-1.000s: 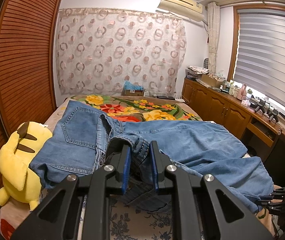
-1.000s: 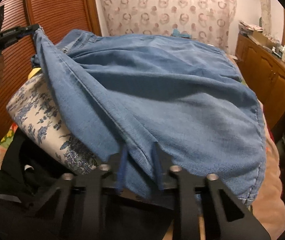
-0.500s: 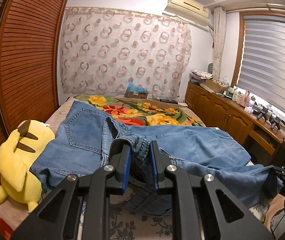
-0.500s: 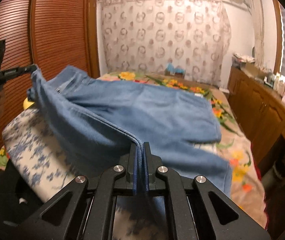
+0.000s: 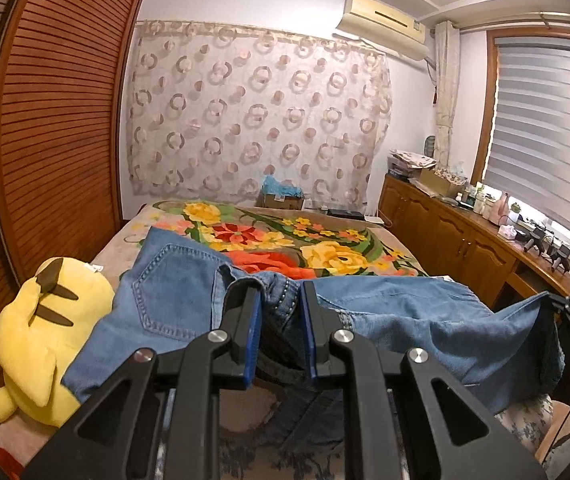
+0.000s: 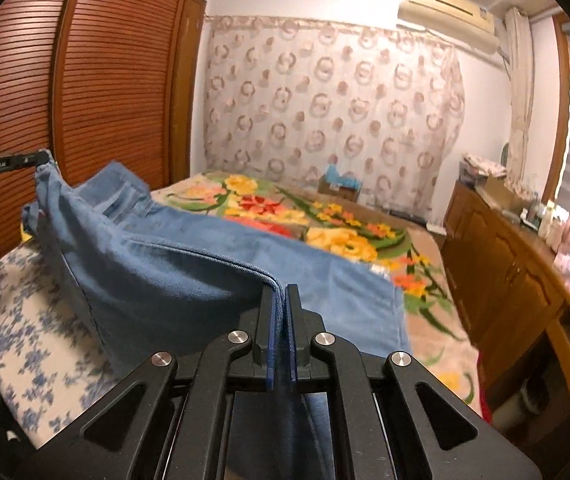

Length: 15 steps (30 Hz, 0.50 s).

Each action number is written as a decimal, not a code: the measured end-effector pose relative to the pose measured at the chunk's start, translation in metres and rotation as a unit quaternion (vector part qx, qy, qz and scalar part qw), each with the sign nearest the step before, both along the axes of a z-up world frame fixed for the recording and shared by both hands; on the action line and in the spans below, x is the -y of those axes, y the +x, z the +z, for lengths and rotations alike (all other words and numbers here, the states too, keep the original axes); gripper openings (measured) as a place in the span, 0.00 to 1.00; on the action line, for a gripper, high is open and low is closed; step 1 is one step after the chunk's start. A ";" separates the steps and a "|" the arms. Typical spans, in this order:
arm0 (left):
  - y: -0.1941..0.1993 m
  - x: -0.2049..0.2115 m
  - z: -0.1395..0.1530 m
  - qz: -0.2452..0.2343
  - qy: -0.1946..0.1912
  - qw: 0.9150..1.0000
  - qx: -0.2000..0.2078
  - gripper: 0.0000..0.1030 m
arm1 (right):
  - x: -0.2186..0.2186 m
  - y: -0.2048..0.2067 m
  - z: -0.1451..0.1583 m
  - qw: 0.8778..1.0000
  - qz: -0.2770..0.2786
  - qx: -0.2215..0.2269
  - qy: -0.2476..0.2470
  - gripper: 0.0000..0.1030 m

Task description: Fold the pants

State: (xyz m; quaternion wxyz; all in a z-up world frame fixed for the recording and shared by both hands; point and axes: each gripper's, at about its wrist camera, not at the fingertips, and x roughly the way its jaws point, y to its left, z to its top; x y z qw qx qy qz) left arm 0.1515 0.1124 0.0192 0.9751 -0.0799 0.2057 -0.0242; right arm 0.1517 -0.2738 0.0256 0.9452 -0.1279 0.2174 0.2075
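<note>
Lifting clear of the bed [image 6: 425,320]: the right gripper [image 6: 281,292] is higher than a second ago, when the denim filled its whole view; now the room opens up ahead of the jaws and the jeans [image 6: 189,276] hang away to their left in a sagging sheet. Its jaws, a little apart a second ago, are now pressed together on a folded leg edge, the seam running straight out of the tips.

The left gripper [image 5: 281,304] has drifted only slightly. Its jaws pinch the bunched waistband, studded denim showing between the blue pads [image 5: 253,332]. Back pocket lies left of the jaws; the leg stretches off right toward the other gripper, just visible at the frame edge.

Reading: the jeans are now slung between two grips, mostly off the floral blanket [image 5: 325,240] ahead. That probably sets up the fold, the leg end to be carried over toward the waist.

Yellow plush toy [image 5: 41,332] sits left of the left jaws, touching the denim.

Containers: a cardboard box [image 5: 281,200] far ahead of the jaws, something blue on top, contents too small to tell. Another open box [image 5: 437,180] on the wooden cabinet [image 5: 465,248], right of the jaws, holds small items.
</note>
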 end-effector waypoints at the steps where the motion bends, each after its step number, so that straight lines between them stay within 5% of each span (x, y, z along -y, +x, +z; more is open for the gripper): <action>1: 0.006 -0.001 0.000 0.001 0.000 1.000 -0.002 0.15 | -0.001 0.004 0.001 1.000 0.000 0.001 -0.002 0.02; 15: 0.069 -0.011 -0.020 0.004 -0.011 0.999 -0.042 0.15 | -0.019 0.080 -0.018 0.999 -0.004 -0.024 -0.035 0.02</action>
